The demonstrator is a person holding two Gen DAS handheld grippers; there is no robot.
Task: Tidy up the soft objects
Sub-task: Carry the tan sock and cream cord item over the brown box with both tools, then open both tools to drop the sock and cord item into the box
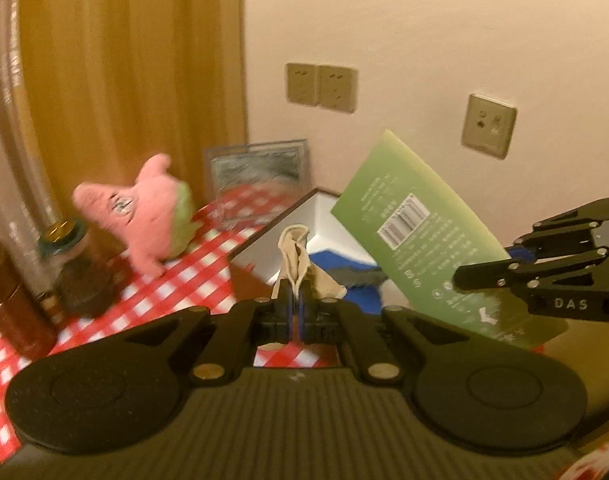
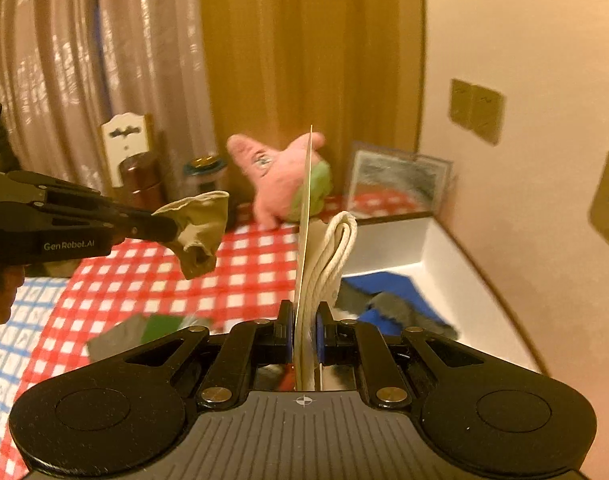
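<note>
- My left gripper [image 1: 295,300] is clenched on a beige cloth [image 1: 294,256]; bunched fabric sticks up past the fingertips, raised above the table.
- From the right wrist view the same cloth [image 2: 196,232] hangs off the left gripper [image 2: 166,228] over the red checked tablecloth [image 2: 244,276], touching nothing else.
- My right gripper [image 2: 304,328] is clamped on a green packet [image 1: 420,236] with a folded cream textile [image 2: 328,264] pressed against its card; both sit between the pads.
- In the left view the packet shows its back face with a barcode, tilted, held up in front of the white box [image 1: 324,216].
- Right gripper [image 1: 460,280] pinches the packet near its lower edge there.
- White box [image 2: 416,248] sits at the table's far right corner by the wall; blue cloth [image 2: 388,284] and a grey item [image 2: 404,312] lie inside it.
- Pink star plush [image 2: 276,176] with a green patch stands on the tablecloth at the back, near the curtain [image 2: 304,48], well apart from both grippers.
- Brown jar [image 2: 140,180] and a lidded jar [image 2: 204,176] stand left of the plush.
- A framed picture [image 2: 400,180] leans on the wall behind the box.
- Grey and green items [image 2: 144,330] lie on the tablecloth just ahead of my right gripper; motion blur is heavy, probably more fabric but I can't tell.
</note>
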